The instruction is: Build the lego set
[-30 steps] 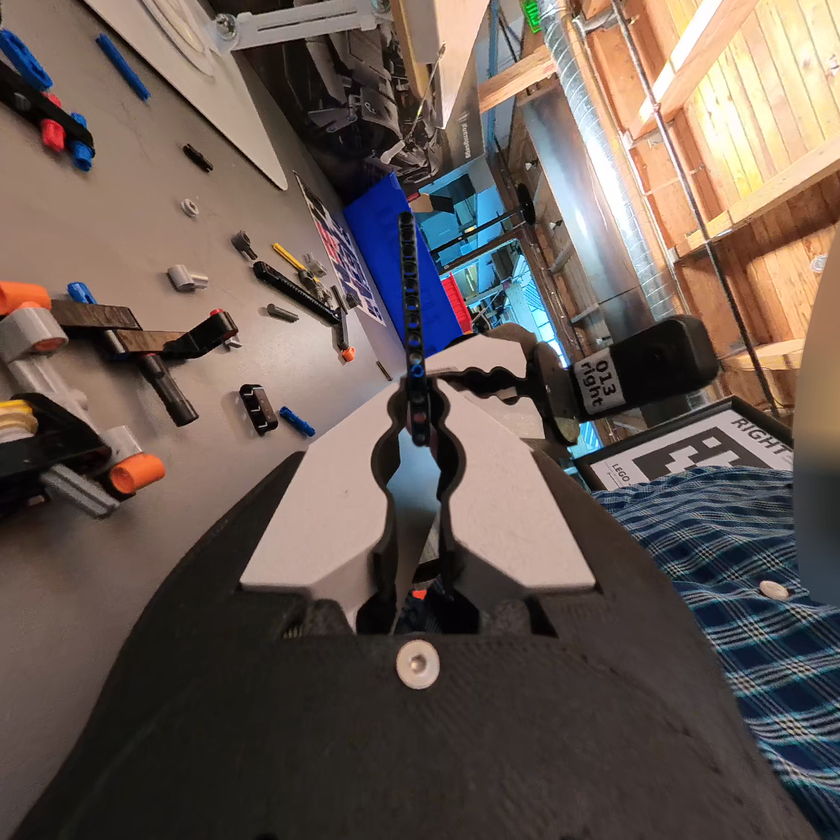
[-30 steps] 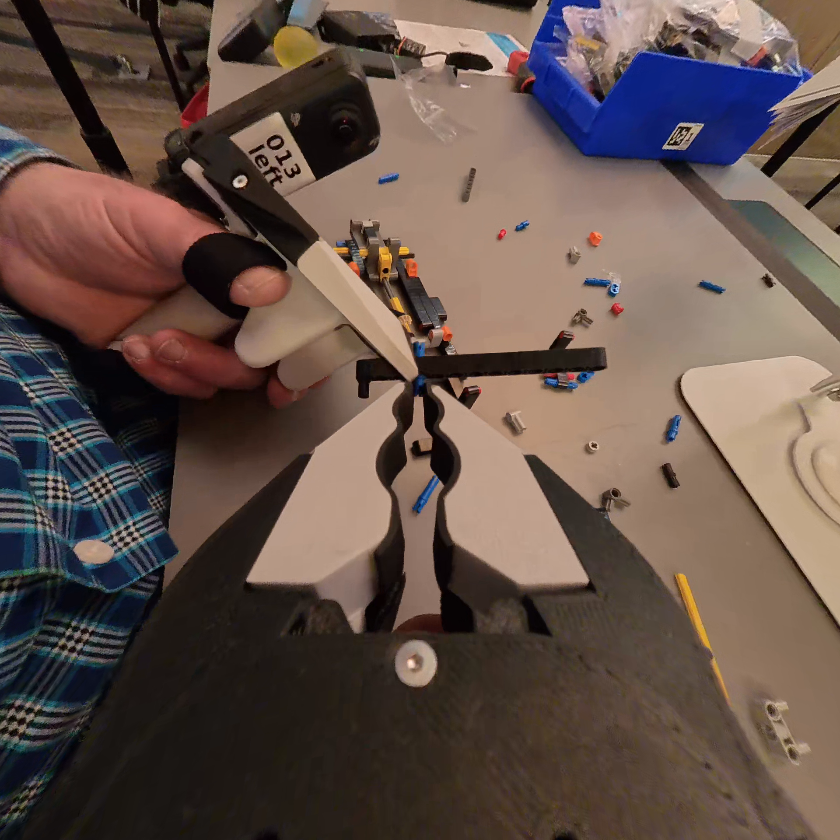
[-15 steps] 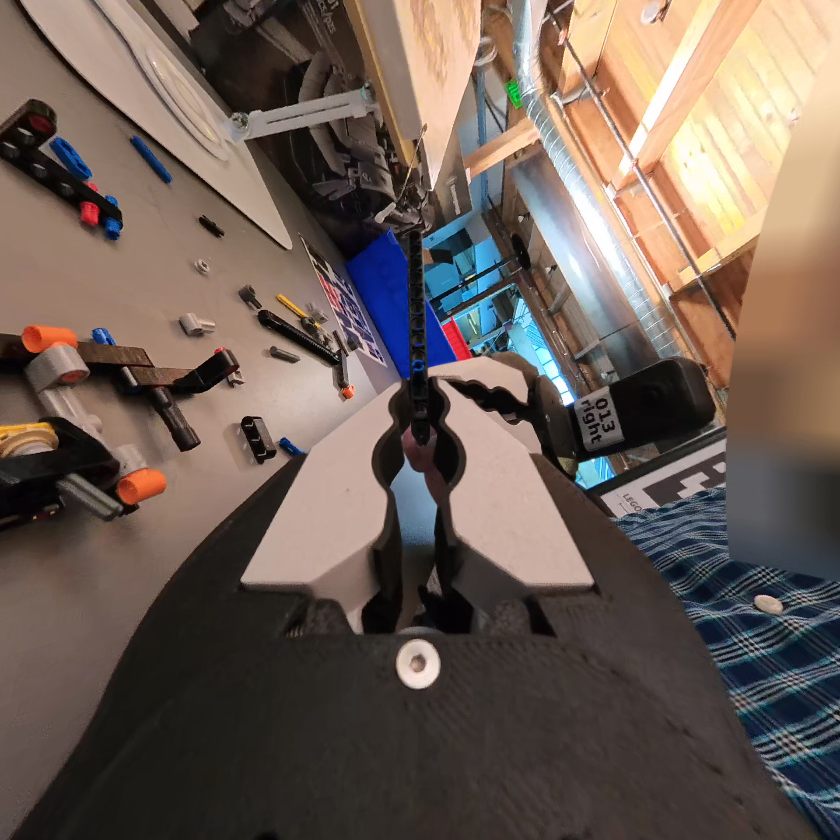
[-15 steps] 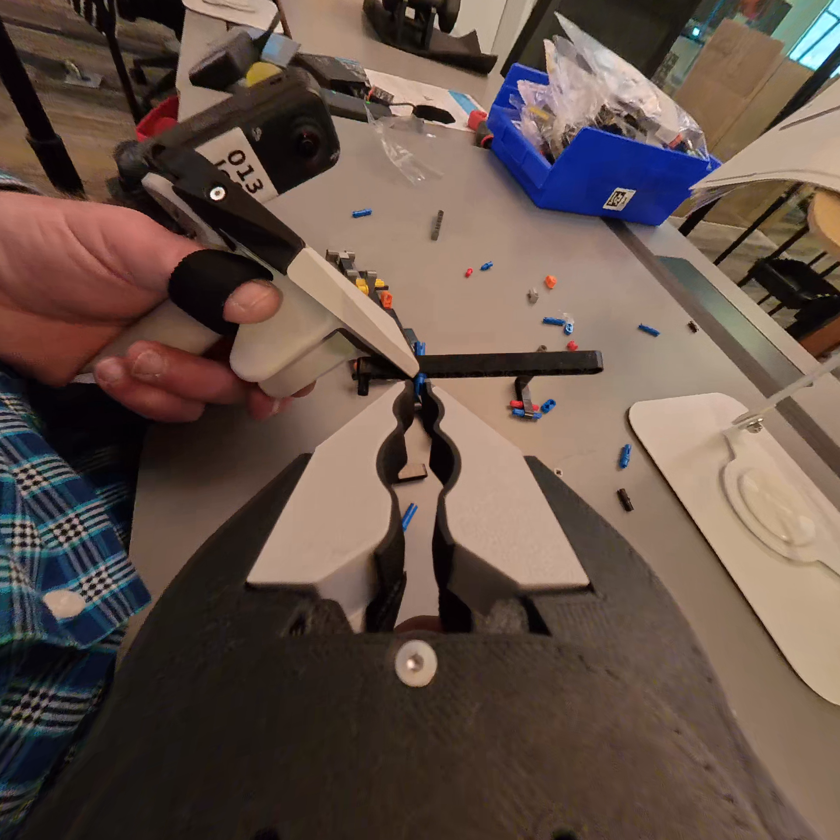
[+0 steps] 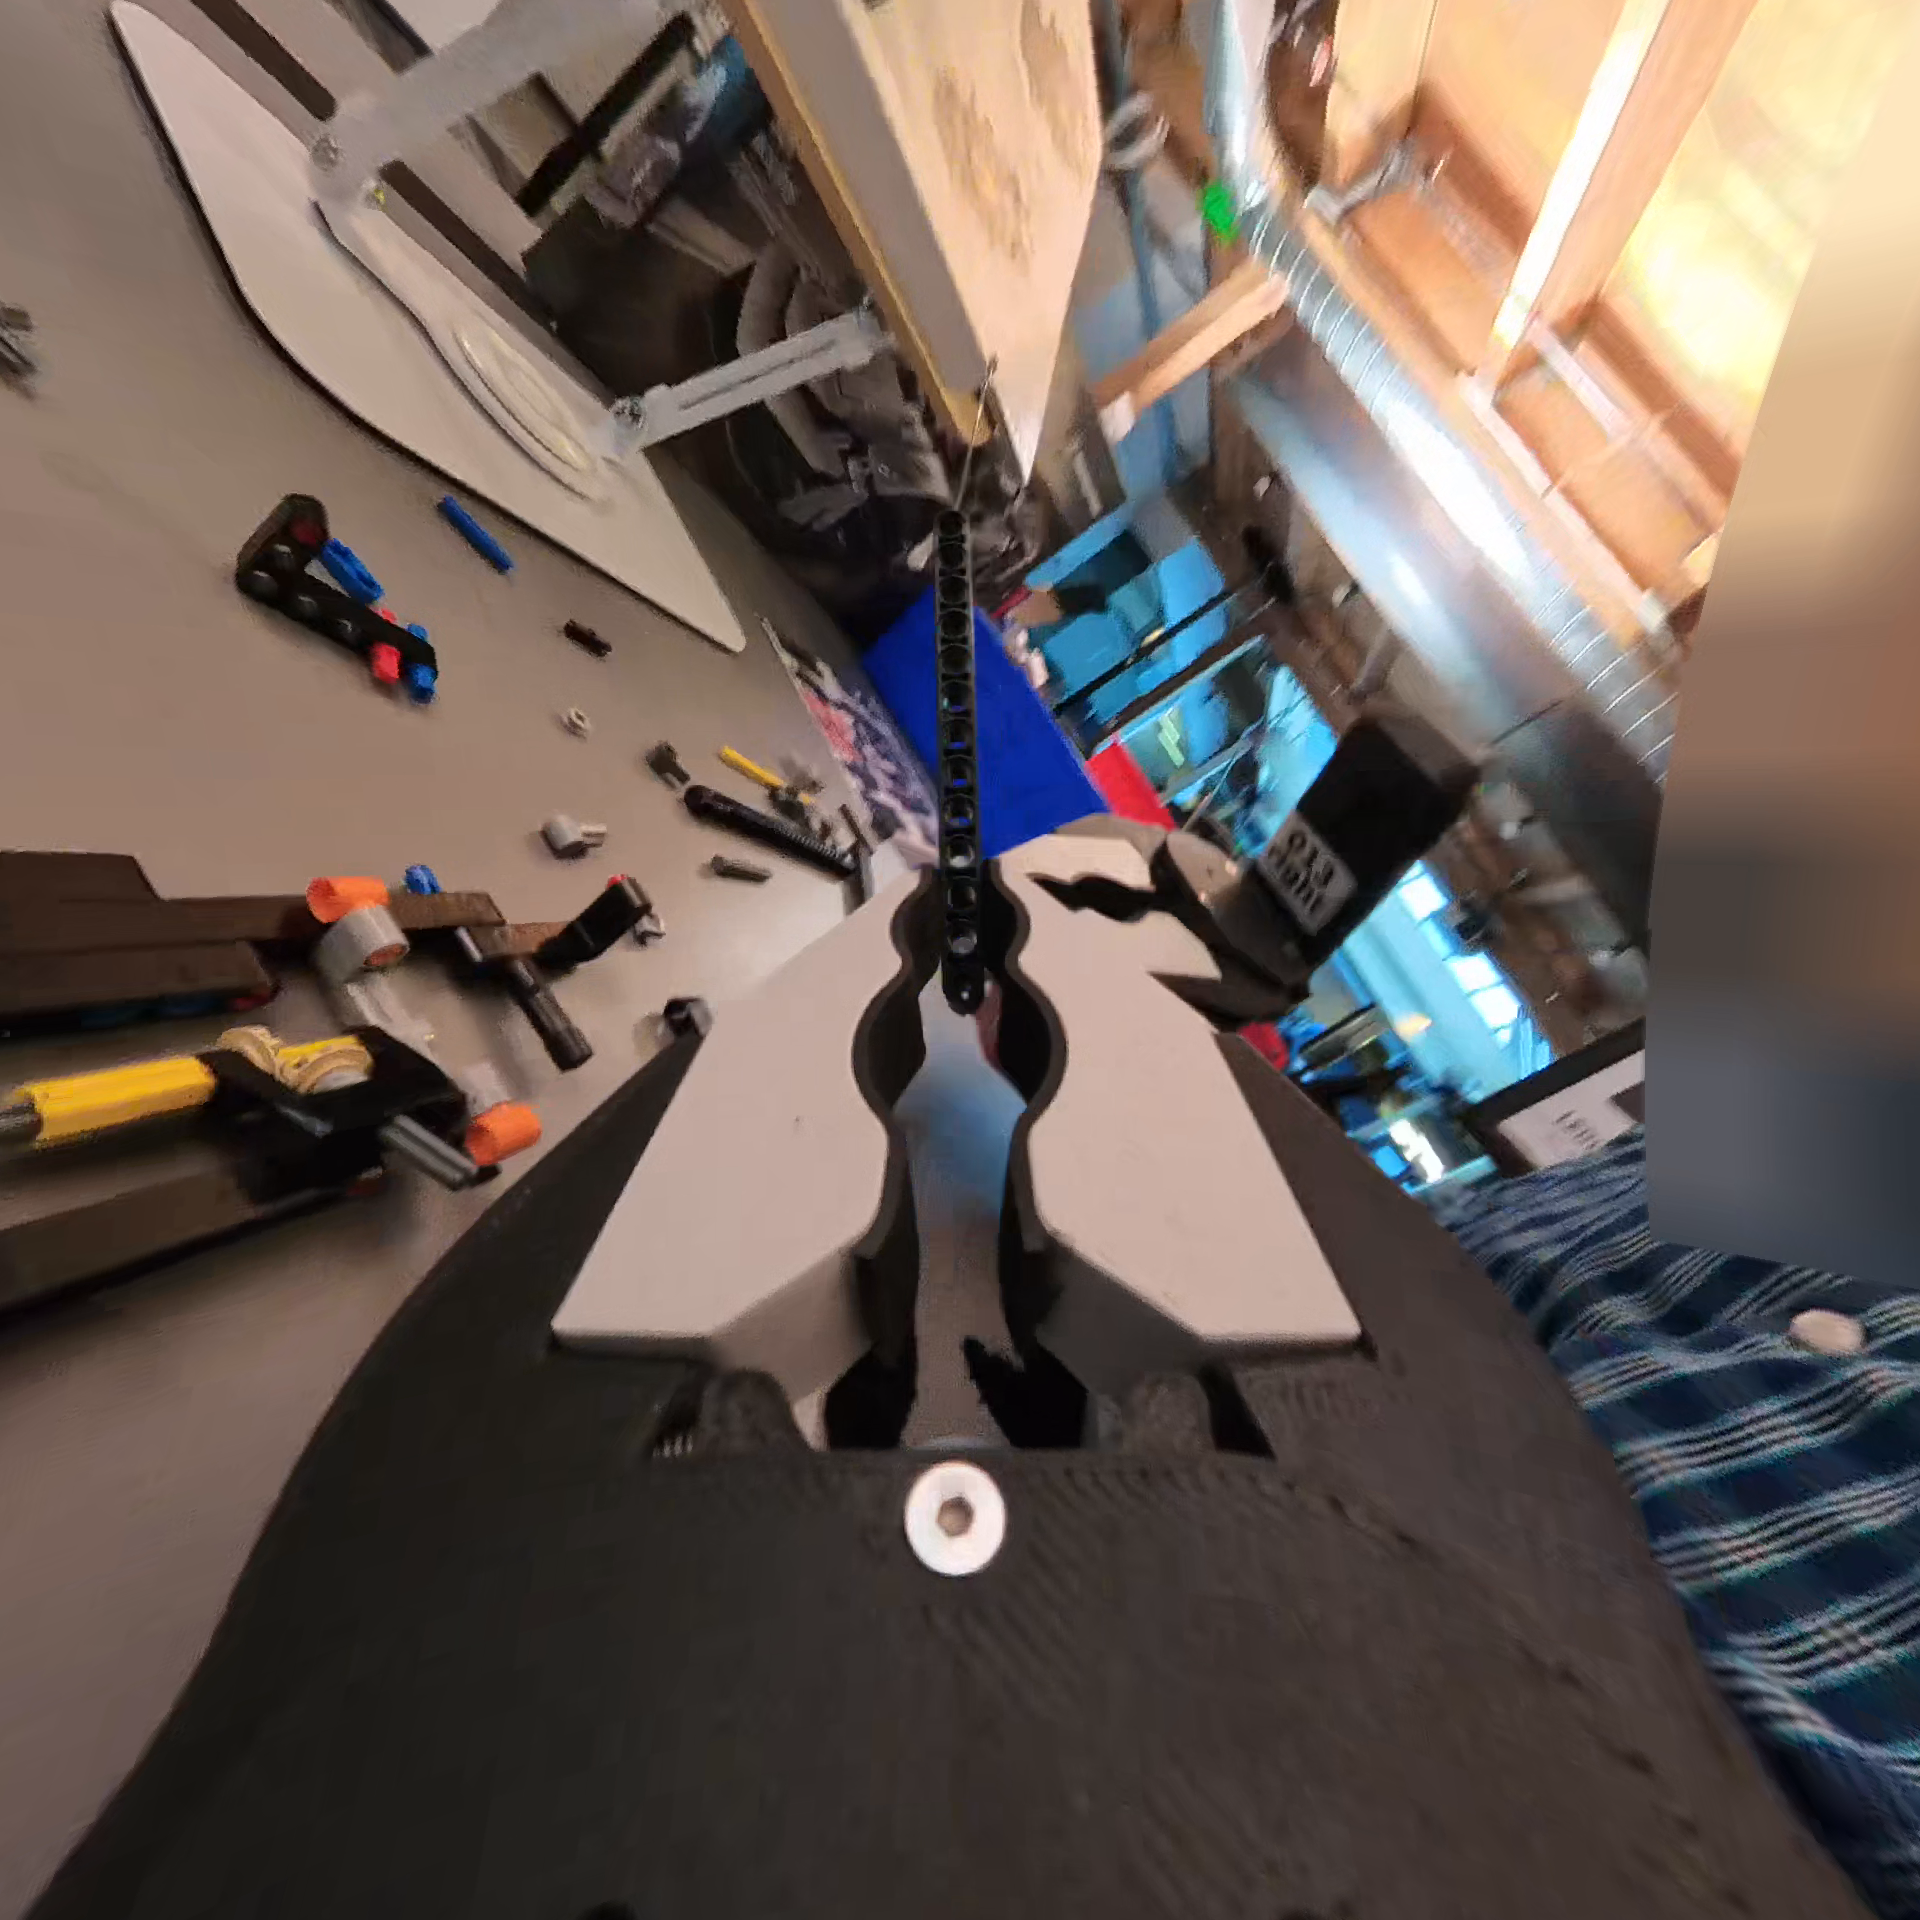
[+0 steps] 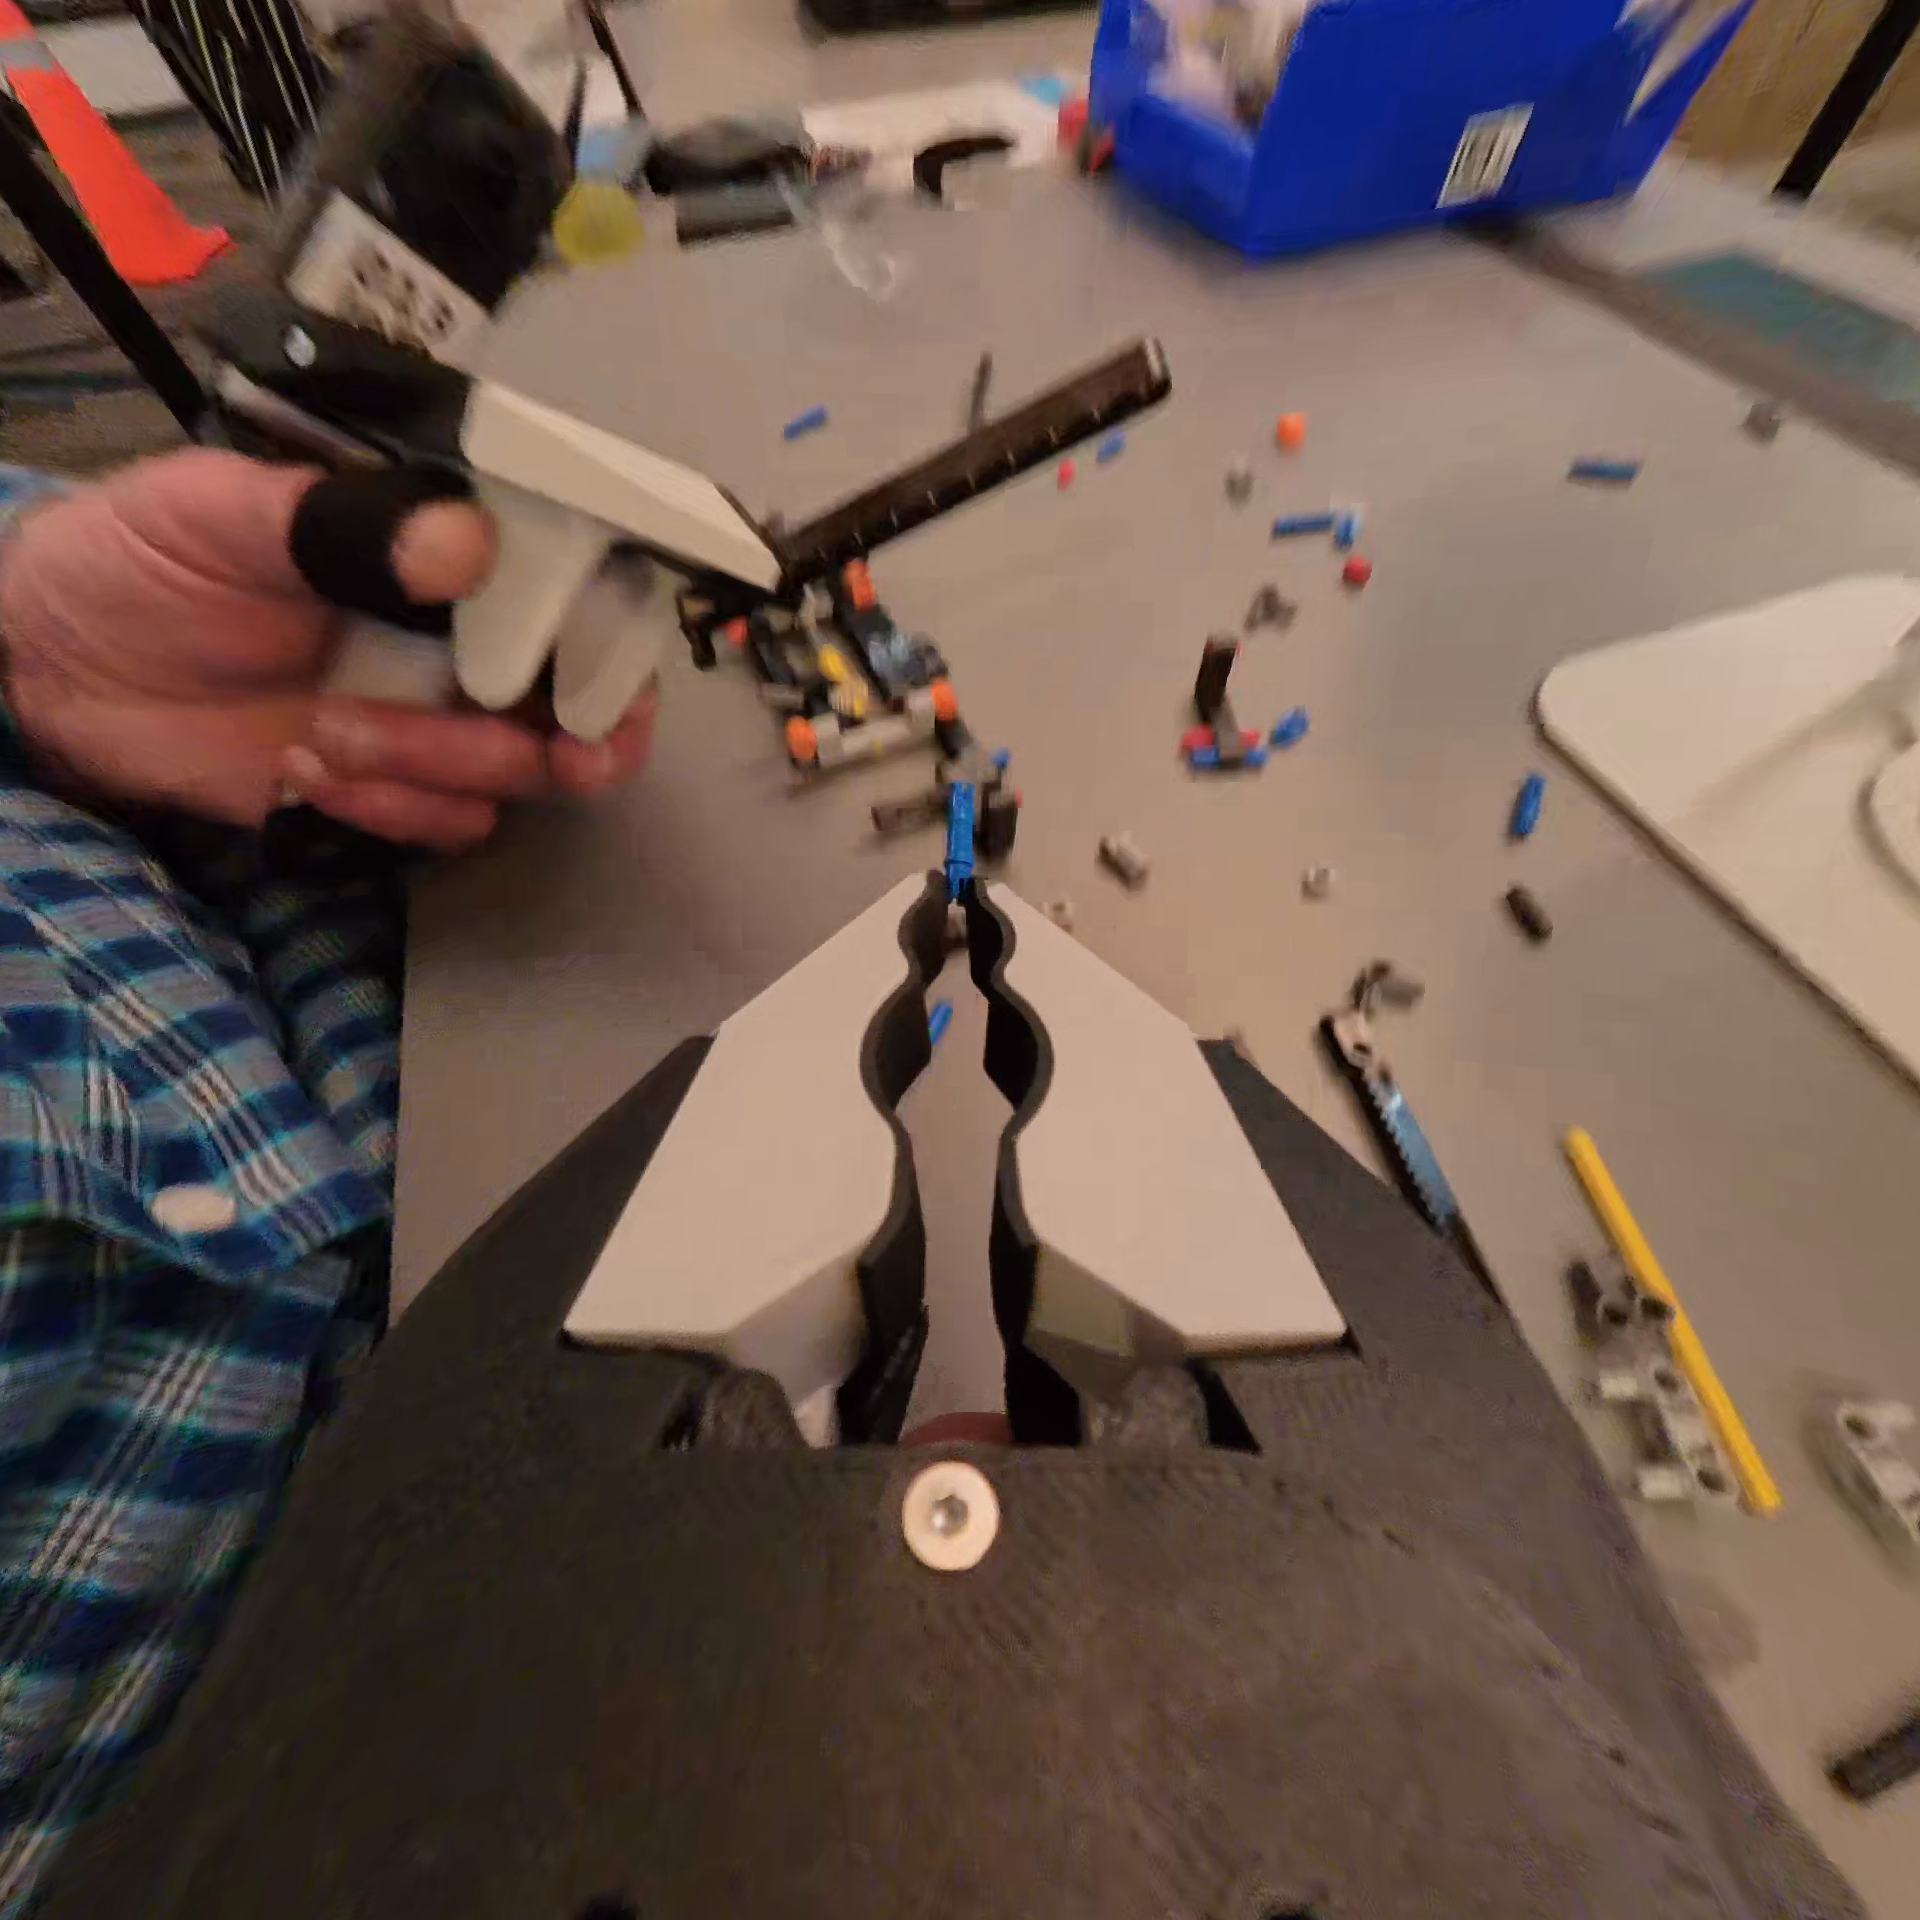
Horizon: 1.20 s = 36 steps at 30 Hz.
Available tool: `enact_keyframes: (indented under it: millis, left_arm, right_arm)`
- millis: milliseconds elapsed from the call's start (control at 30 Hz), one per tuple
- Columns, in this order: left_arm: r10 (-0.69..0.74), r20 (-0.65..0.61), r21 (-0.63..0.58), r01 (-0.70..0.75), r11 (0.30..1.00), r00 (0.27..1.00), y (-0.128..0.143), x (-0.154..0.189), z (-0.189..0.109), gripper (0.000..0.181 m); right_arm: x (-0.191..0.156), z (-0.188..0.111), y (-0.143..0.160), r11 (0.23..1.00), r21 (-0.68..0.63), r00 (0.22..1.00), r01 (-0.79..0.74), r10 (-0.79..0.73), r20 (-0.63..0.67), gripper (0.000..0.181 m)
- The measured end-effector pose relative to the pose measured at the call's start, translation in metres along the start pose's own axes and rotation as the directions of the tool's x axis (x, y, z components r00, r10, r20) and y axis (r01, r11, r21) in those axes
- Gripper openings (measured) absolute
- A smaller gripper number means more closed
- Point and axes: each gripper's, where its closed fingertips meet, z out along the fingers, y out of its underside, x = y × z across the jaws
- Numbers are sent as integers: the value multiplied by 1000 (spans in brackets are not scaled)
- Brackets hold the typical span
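My left gripper [image 5: 961, 896] is shut on one end of a long black holed beam [image 5: 954, 717], which sticks out forward past the tips. In the right wrist view the left gripper [image 6: 774, 566] holds that beam [image 6: 977, 457] tilted up to the right above the table. My right gripper [image 6: 958, 891] is shut on a small blue pin [image 6: 958, 831], held below and apart from the beam. The right gripper's fingers [image 5: 1091, 857] show just right of the beam in the left wrist view. A partly built model [image 6: 852, 675] lies on the grey table [image 6: 1299, 291].
Loose pins and small parts are scattered over the table. A black angled beam with red and blue pins [image 5: 332, 608] lies beyond the model. A white pad [image 6: 1714, 758] is at the right, a blue parts bin [image 6: 1382, 114] at the back, and a yellow axle [image 6: 1662, 1320] near right. Left tips to right tips: about 7 centimeters.
The right gripper, still holding the blue pin, has drawn back from the beam. The left gripper has lifted and tilted the beam. Both views are blurred by the motion.
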Motion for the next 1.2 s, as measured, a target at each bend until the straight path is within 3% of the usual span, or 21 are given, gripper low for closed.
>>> enact_keyframes:
  millis: [167, 300, 467, 567, 600, 667, 800, 967, 1067, 1133, 1200]
  left_arm:
    - [-56, 28, -61, 58, 996, 998, 12, -9, 1, 6]
    - [-76, 56, -114, 82, 990, 996, 21, -13, 5, 5]
    - [-96, 57, -135, 103, 985, 994, 27, -11, 4, 6]
    - [-95, 69, -155, 104, 982, 993, 31, -12, 2, 5]
    - [-87, 73, -167, 98, 981, 994, 33, -12, 1, 5]
    - [-84, 65, -177, 94, 980, 994, 35, -10, 0, 5]
    - [-78, 69, -207, 90, 974, 995, 41, -9, -2, 5]
    - [-82, 91, -220, 100, 970, 992, 43, -13, -10, 5]
    - [-87, 86, -239, 106, 965, 992, 45, -14, -12, 5]
    - [-73, 96, -275, 97, 956, 993, 48, -14, -13, 5]
    - [-86, 80, -323, 107, 940, 993, 54, -9, -13, 6]
  right_arm:
    - [7, -4, 47, 974, -228, 998, 18, -30, -52, 2]
    - [8, 2, 68, 948, -317, 998, -16, -4, -61, 2]
    - [13, 4, 69, 938, -346, 998, -28, 5, -65, 19]
    - [14, 3, 65, 940, -342, 998, -12, -9, -62, 24]
    - [13, 2, 63, 942, -336, 998, 4, -22, -51, 10]
    - [11, 0, 58, 950, -311, 998, 30, -46, -42, 0]
    - [14, 2, 61, 945, -320, 995, 70, -89, -46, 0]
    - [14, 1, 55, 961, -272, 998, 41, -55, -43, 12]
    - [12, -5, 36, 981, -185, 997, 59, -66, -30, 17]
    - [7, -8, 15, 985, -110, 990, 135, -138, -23, 30]
    - [0, -9, 0, 945, -87, 947, 316, -320, -36, 33]
